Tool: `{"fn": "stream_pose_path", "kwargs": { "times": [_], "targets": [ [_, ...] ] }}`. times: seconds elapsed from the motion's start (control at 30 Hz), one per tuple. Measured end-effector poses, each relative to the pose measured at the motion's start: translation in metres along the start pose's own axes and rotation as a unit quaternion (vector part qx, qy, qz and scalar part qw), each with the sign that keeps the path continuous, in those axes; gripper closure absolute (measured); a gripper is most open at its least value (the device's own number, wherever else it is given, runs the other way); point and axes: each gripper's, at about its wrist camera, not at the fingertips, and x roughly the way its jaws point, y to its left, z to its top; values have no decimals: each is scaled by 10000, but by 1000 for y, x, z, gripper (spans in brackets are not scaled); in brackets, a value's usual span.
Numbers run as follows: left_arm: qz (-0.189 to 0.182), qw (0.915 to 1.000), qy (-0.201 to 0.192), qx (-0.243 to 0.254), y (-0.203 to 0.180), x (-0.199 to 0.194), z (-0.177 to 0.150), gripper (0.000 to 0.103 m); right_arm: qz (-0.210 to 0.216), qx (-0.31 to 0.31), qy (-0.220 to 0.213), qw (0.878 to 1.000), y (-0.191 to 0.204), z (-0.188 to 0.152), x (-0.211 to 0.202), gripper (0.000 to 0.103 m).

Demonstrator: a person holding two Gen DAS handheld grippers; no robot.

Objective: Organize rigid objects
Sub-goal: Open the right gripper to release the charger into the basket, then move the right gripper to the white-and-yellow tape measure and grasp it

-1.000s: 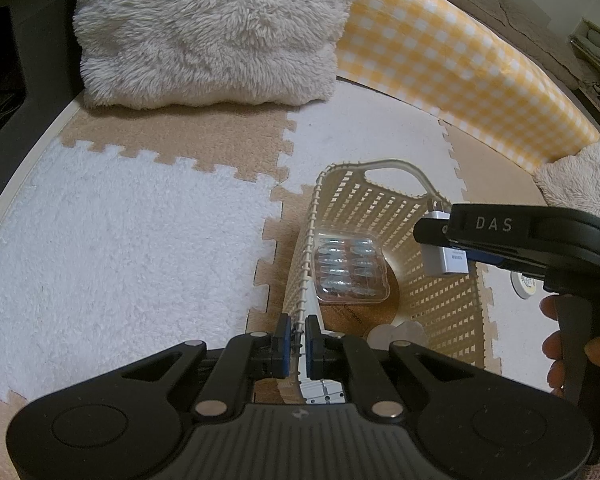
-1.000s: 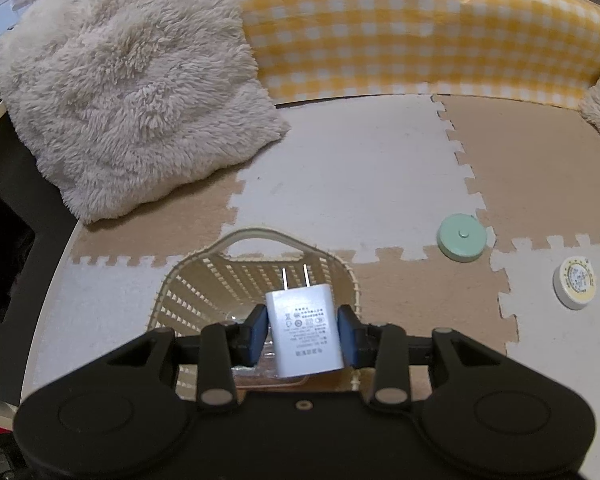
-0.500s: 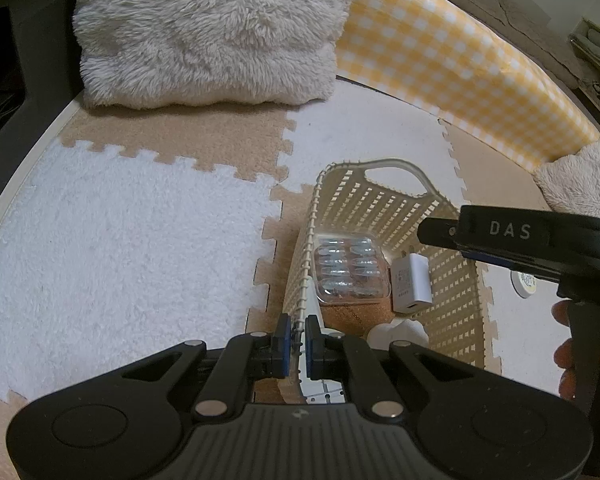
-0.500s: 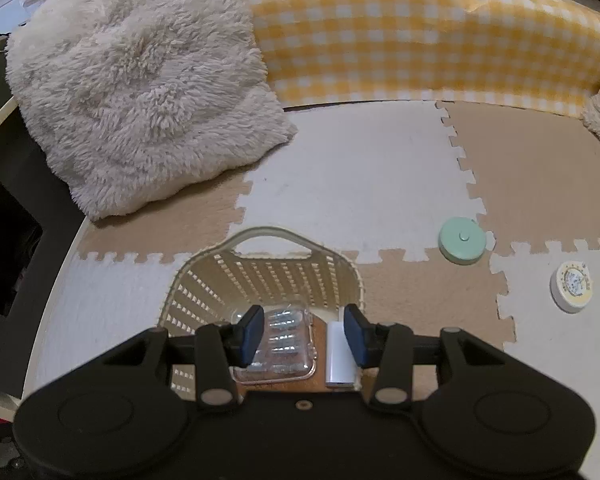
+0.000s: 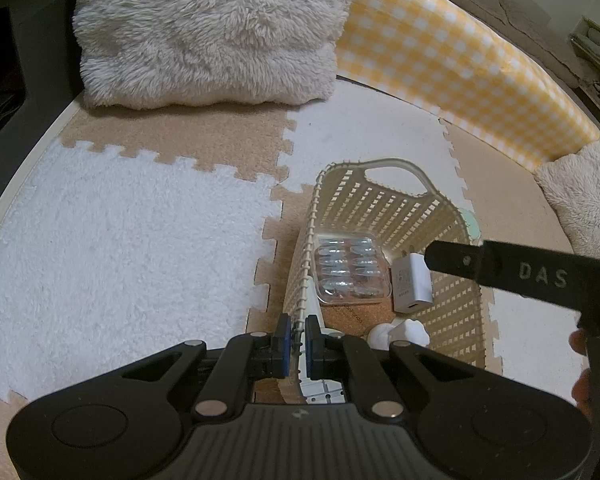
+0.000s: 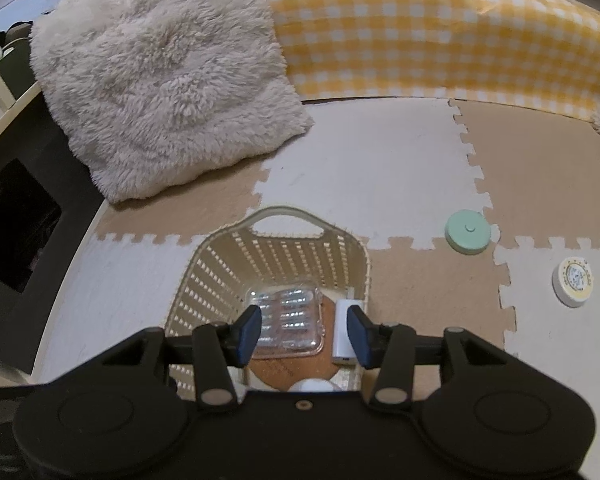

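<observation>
Nearest, the left gripper (image 5: 296, 339) has its jaws clamped on the near rim of the cream perforated plastic basket (image 5: 384, 204), which sits on the tan and white foam floor mat (image 5: 120, 248). The right gripper (image 6: 303, 330) hangs over the basket, its jaws just opened and apart, nothing between them. Below lie the white plug-in charger block (image 6: 345, 330), beside a clear plastic blister case (image 6: 286, 316). Farther off on the mat sit a mint-green round disc (image 6: 468, 232) and a white round tin (image 6: 574, 282).

Basket (image 6: 224, 264): perforated cream plastic, smooth. Charger (image 5: 412, 282): glossy white plastic. Mat tiles (image 5: 120, 240): plush, rough. Cushion (image 6: 160, 76): shaggy cloth.
</observation>
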Motion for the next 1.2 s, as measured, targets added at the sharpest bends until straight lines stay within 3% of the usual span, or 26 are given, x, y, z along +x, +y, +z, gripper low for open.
{"fn": "stream_pose_path", "kwargs": {
  "times": [0.37,0.63,0.9,1.2],
  "targets": [
    [6,10000,-1,10,0,0,0,97,88,-188,-18,9998,5,-7,-17,51],
    [7,10000,-2,9,0,0,0,97,133,-337,-141,9992,4,-13,-37,35],
    [20,10000,9,27,1,0,-1,97,49,-425,-188,9989,-8,-21,-55,10],
    [27,10000,24,33,1,1,-2,97,-348,-618,-289,9971,-34,-23,-65,0]
  ]
}}
